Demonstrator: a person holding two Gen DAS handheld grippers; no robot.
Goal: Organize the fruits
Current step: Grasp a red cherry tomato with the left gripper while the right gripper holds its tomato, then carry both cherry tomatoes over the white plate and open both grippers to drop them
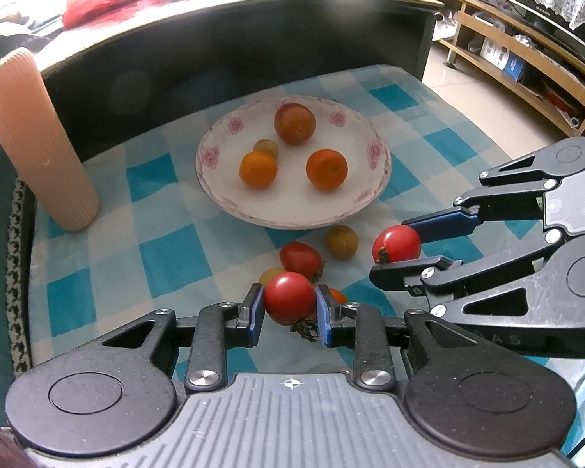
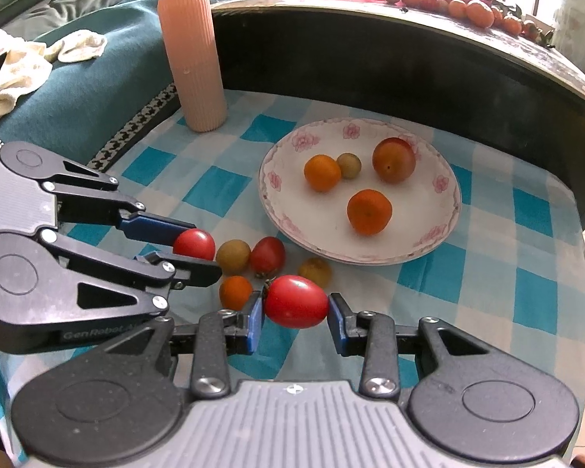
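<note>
My left gripper (image 1: 288, 302) is shut on a round red tomato (image 1: 288, 297), just above the checked cloth in front of the plate. To its right, my right gripper (image 1: 394, 247) is shut on another red tomato (image 1: 397, 242). In the right wrist view that oval tomato (image 2: 296, 301) sits between the right gripper's (image 2: 296, 311) blue pads, and the left gripper (image 2: 201, 251) holds its tomato (image 2: 194, 243) at left. The flowered white plate (image 1: 214, 156) (image 2: 277, 179) holds two oranges, a large tomato and a small greenish fruit. Several loose fruits lie between the grippers, including a red tomato (image 2: 268, 254).
A ribbed pink cylinder (image 1: 39, 136) (image 2: 193, 58) stands on the cloth left of the plate. A dark curved table wall (image 1: 253, 50) rises right behind the plate, with more fruit on its top. A teal cushion (image 2: 78, 89) lies to the left, and wooden shelves (image 1: 526, 58) stand to the right.
</note>
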